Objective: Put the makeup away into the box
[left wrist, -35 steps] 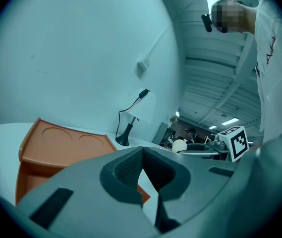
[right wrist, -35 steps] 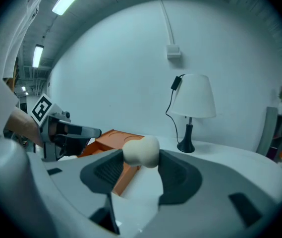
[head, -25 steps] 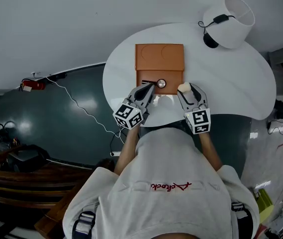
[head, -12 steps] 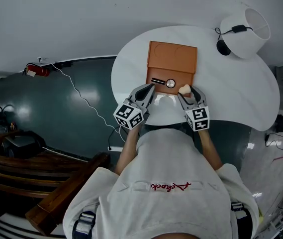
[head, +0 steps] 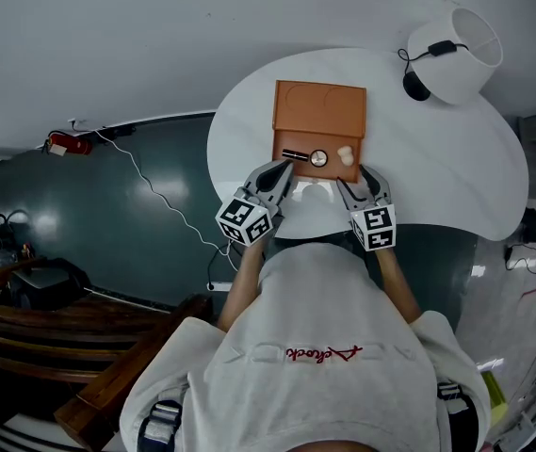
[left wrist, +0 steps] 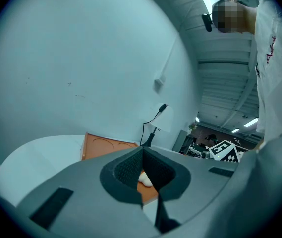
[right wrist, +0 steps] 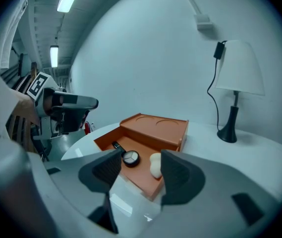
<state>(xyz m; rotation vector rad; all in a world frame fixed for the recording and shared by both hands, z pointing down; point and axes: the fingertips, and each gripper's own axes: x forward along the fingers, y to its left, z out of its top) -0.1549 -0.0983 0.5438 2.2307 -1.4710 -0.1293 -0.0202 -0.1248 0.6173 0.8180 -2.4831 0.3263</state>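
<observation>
Right gripper (right wrist: 138,170): jaws wide apart, just been opening; nothing between the pads. Hangs at the table's near edge, right at the box's near-right corner, tilted down toward it.
Left gripper (left wrist: 141,173): jaws together, empty. Hovers at the box's near-left corner, roughly level.
Sponge (right wrist: 155,165): pale, lying loose inside the box, right end of the open compartment, touching neither gripper.
Other makeup: round compact (right wrist: 130,157) mid-compartment, w/ a black stick (right wrist: 117,146) just left of it. Both already in.
Box (head: 319,111): orange, set mid-table w/ its open side close to the near edge. Far half is a raised panel w/ two round recesses.
Table (head: 437,168): white, rounded; I see no makeup left on it outside the box.
Lamp (head: 451,40): far-right edge, well apart from the work.
Key relation: sponge lies straight ahead of and below the right gripper, just past its tips. Its long axis runs approx near-to-far. Right hand is the nearer one; left is off to the other side of the compact.
Stage, my guess: drop-off looks done, all three pieces inside.
Next move, my guess: back the right gripper off w/o clipping the box's front wall.
</observation>
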